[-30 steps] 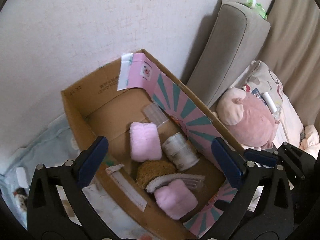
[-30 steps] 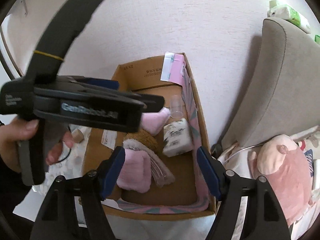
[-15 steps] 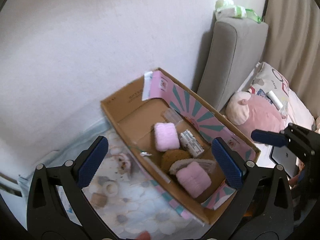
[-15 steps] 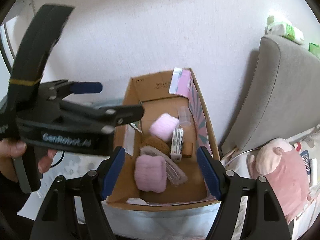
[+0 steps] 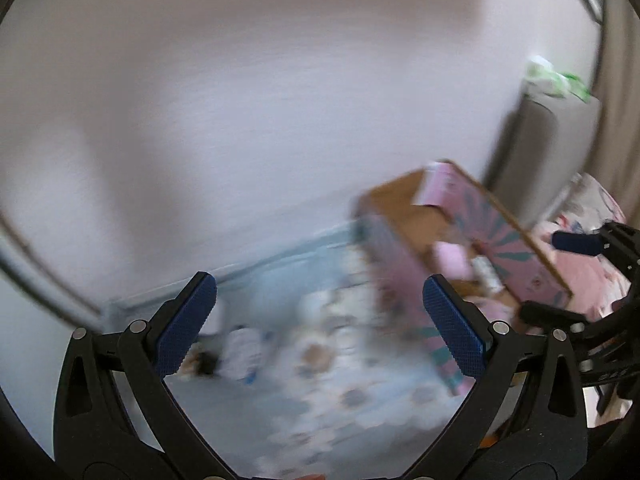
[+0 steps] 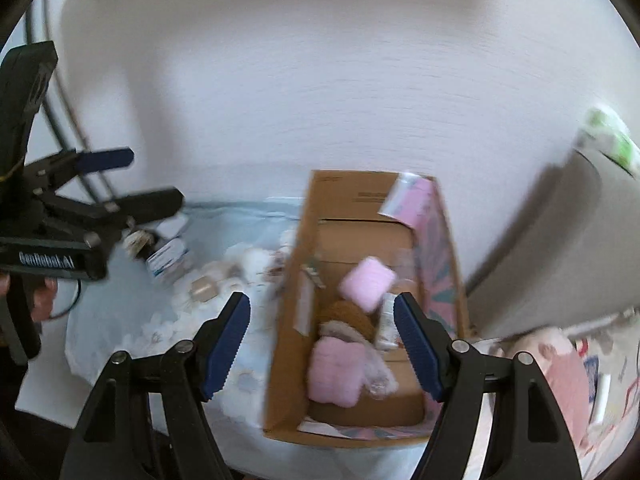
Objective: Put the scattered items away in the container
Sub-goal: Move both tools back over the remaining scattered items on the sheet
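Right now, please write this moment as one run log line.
left gripper: open, empty | right gripper: opening, empty | cardboard box: holds pink pads | small bottle: outside box

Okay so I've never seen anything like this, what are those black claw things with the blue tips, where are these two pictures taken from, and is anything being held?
Those are hand-held grabbers, one in each of a person's hands, each with a camera looking along its two fingers. One picture looks out from the left gripper, which is open and empty; that view is blurred. The other looks out from the right gripper, whose jaws are opening with nothing between them. Below sits a cardboard box holding pink fluffy pads and other bits. A small bottle lies outside it on a pale blue mat.
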`<state>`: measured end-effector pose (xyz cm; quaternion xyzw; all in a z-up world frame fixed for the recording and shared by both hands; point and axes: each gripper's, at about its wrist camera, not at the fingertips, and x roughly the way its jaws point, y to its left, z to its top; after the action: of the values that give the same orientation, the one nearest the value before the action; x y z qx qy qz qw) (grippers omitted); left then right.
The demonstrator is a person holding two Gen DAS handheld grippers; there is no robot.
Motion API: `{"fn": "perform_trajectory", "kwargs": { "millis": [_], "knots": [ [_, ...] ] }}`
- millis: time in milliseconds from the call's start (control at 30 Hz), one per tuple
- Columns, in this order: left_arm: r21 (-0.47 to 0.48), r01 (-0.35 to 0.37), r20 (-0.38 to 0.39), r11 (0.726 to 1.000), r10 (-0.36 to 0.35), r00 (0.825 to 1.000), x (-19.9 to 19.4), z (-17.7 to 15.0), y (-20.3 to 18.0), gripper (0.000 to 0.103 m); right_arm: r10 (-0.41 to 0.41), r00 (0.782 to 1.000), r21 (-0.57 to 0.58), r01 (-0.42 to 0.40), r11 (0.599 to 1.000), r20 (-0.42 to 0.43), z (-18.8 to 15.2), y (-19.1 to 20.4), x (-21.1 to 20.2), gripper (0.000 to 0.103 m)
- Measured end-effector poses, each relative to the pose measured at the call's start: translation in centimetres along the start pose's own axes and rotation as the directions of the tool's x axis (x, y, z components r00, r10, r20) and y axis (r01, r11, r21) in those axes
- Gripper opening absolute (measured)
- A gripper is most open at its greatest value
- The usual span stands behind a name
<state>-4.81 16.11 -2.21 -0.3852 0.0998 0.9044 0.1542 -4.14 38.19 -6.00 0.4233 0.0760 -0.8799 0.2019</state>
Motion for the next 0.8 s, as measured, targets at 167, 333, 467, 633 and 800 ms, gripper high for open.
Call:
{"fn": "perform_trajectory", "kwargs": {
  "millis": [167, 333, 467, 633, 800],
  "knots": [
    [-0.081, -0.091, 0.003, 0.992, 0.092, 0.996, -1.7, -0.9, 6.7, 0.103, 0.084, 0.996, -0.056, -0.082, 0.995, 0.043, 2.4, 3.2, 0.5, 0.089],
    [-0.168, -0.142, -0.028, 0.976, 0.139, 0.99, -1.9, -3.1, 12.4, 0.103, 0.21, 0.978, -0.107, -0.208, 0.972, 0.008, 4.0, 7.0, 2.8, 0.103],
    [-0.227, -0.167, -0.086, 0.959, 0.151, 0.985, -0.5, -5.6, 15.5, 0.103, 0.205, 0.971, -0.159, -0.223, 0.962, -0.121, 4.0, 10.4, 5.9, 0.103],
    [-0.293, -0.154, -0.163, 0.944, 0.109, 0.981, 3.3, -9.0, 18.1, 0.103, 0.258, 0.948, -0.196, -0.293, 0.936, -0.186, 4.2, 13.6, 9.3, 0.103],
    [-0.354, -0.105, -0.212, 0.929, 0.03, 0.977, 8.1, -11.9, 19.3, 0.102, 0.225, 0.946, -0.328, -0.295, 0.898, -0.234, 4.5, 17.3, 13.8, 0.103]
  ]
}}
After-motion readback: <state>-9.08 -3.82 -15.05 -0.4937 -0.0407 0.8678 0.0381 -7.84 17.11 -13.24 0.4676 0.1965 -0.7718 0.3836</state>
